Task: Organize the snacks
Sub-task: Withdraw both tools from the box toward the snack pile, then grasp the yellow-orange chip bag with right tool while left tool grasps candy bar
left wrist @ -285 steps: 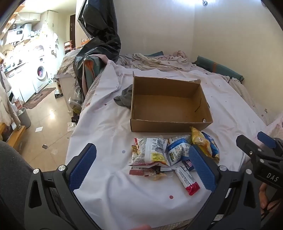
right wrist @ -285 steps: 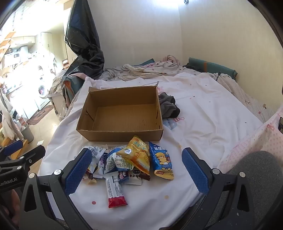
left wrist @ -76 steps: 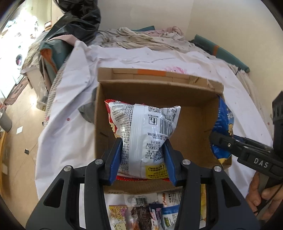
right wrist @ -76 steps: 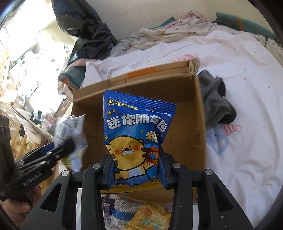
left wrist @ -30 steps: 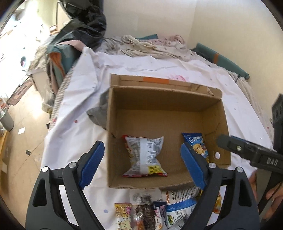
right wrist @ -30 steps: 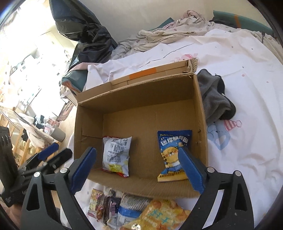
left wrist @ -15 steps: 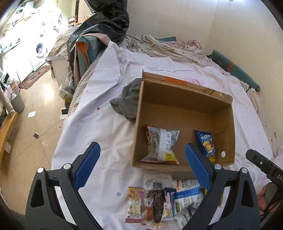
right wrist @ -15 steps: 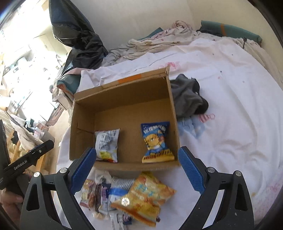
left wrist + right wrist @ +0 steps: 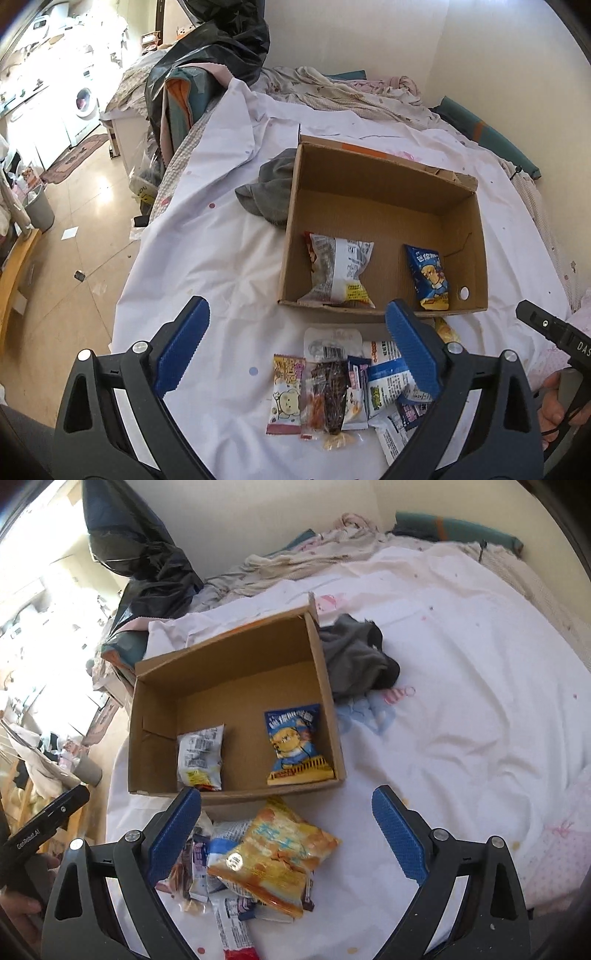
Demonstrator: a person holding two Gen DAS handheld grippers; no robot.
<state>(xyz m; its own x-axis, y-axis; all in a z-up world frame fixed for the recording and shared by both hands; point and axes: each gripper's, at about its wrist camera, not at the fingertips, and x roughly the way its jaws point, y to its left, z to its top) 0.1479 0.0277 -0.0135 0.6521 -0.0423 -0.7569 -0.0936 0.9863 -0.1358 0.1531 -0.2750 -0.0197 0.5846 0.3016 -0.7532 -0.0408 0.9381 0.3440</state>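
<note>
On the bed [image 9: 207, 258], an open cardboard box [image 9: 384, 173] lies on the white sheet, a grey cloth [image 9: 269, 192] touching its side. Inside the box lie two snacks well apart: a white packet [image 9: 338, 266] and a blue bear packet [image 9: 295, 738]. Just beside the box's near wall is a pile of snacks [image 9: 354, 387], an orange bag [image 9: 273, 853] on top. The left gripper [image 9: 295, 354] and right gripper [image 9: 286, 832] hover over the pile, jaws released wide and empty.

Sunlit bedroom; white-sheeted bed [image 9: 229, 258]
</note>
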